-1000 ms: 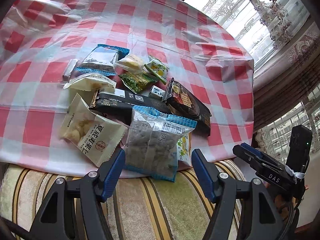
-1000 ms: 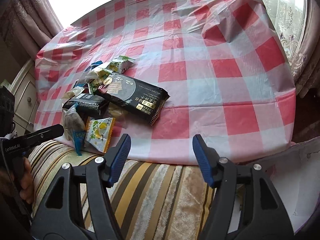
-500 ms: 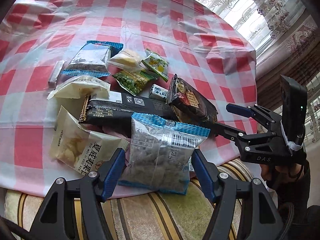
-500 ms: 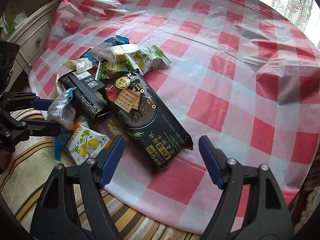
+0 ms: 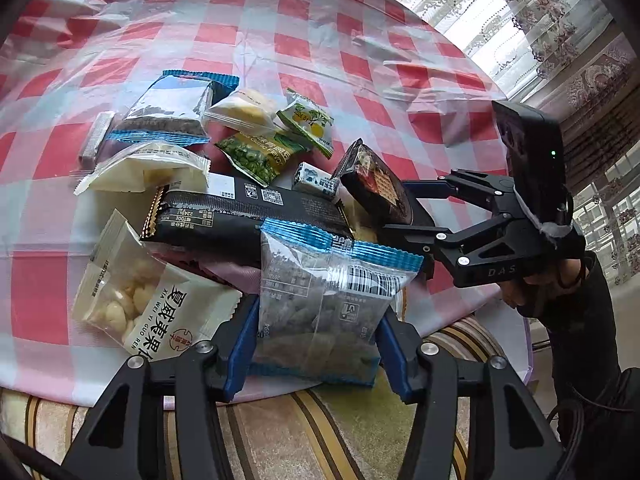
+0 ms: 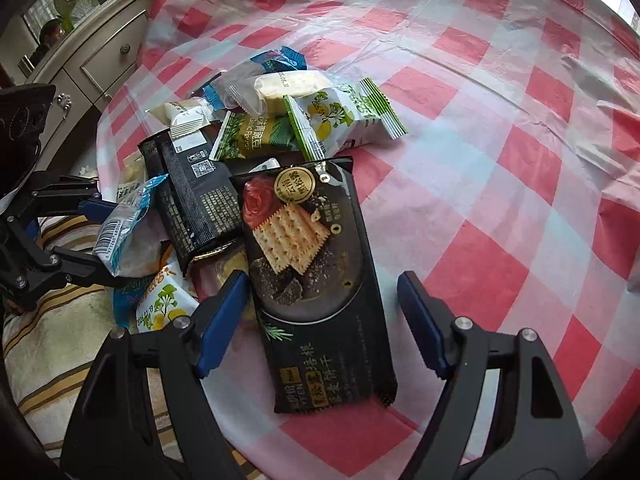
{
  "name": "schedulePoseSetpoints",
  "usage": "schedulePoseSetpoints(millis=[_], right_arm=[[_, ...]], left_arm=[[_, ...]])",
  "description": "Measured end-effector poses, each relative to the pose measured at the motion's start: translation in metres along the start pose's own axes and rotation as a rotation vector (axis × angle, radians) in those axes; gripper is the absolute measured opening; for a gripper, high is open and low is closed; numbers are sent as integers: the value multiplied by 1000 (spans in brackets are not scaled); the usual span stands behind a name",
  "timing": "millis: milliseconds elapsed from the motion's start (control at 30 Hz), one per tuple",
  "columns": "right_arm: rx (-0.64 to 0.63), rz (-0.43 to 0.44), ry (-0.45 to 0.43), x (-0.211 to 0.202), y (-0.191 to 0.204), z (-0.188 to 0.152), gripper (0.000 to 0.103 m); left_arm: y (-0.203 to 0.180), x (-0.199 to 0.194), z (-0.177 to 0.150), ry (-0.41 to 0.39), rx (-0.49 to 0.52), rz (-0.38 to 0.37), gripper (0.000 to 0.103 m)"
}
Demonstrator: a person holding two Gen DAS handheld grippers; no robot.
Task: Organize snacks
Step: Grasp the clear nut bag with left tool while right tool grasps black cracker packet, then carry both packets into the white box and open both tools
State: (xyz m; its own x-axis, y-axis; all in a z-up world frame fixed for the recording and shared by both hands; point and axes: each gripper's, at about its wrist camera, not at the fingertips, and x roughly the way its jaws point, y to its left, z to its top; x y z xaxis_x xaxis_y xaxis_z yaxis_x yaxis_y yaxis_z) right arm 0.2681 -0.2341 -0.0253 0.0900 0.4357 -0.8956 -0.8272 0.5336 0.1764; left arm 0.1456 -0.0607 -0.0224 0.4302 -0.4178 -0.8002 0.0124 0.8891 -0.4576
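While both hands work at the near edge of the pile, the step in hand seems to be a double pick, one packet for each hand-held gripper. The left hand-held gripper (image 5: 316, 340) has just been closing its jaws, and the blue-edged clear packet (image 5: 326, 300) is between them; the blue pads (image 5: 242, 344) now lie against both sides of this packet, so I judge it is clamped, or very nearly. This packet hangs over the near edge of the worktop (image 5: 280, 12), with its long axis running from the gripper away toward the black bar packet (image 5: 240, 216), which lies just behind it. The barcode end points away from the gripper.

The right hand-held gripper (image 6: 322, 320) has its jaws apart, and they stand on both sides of the black cracker packet (image 6: 316, 280) without pressing on it. This cracker packet lies to the right of the black bar packet and touches it. Its long axis runs almost straight away from the gripper, the printed-text end nearest and the gold seal end toward the green-and-white packets (image 6: 340, 116).

Next, I think the right jaws must come down lower and close across the narrow width of the cracker packet. The left one needs only to lift carefully, because the thin film can slip.
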Motion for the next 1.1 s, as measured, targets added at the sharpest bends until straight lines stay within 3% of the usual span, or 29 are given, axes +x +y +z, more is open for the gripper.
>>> schedulePoseSetpoints(millis=[67, 167, 700, 1100], right_arm=[[33, 33, -9, -1, -1, 0, 64], [71, 19, -32, -5, 0, -6, 55], [416, -100, -187, -61, -17, -74, 53], [574, -191, -247, -110, -19, -142, 53]], left_arm=[[0, -1, 0, -3, 2, 0, 52], [-1, -3, 0, -10, 7, 1, 49], [-26, -24, -2, -91, 57, 44, 47], [-77, -23, -3, -101, 158, -10, 47]])
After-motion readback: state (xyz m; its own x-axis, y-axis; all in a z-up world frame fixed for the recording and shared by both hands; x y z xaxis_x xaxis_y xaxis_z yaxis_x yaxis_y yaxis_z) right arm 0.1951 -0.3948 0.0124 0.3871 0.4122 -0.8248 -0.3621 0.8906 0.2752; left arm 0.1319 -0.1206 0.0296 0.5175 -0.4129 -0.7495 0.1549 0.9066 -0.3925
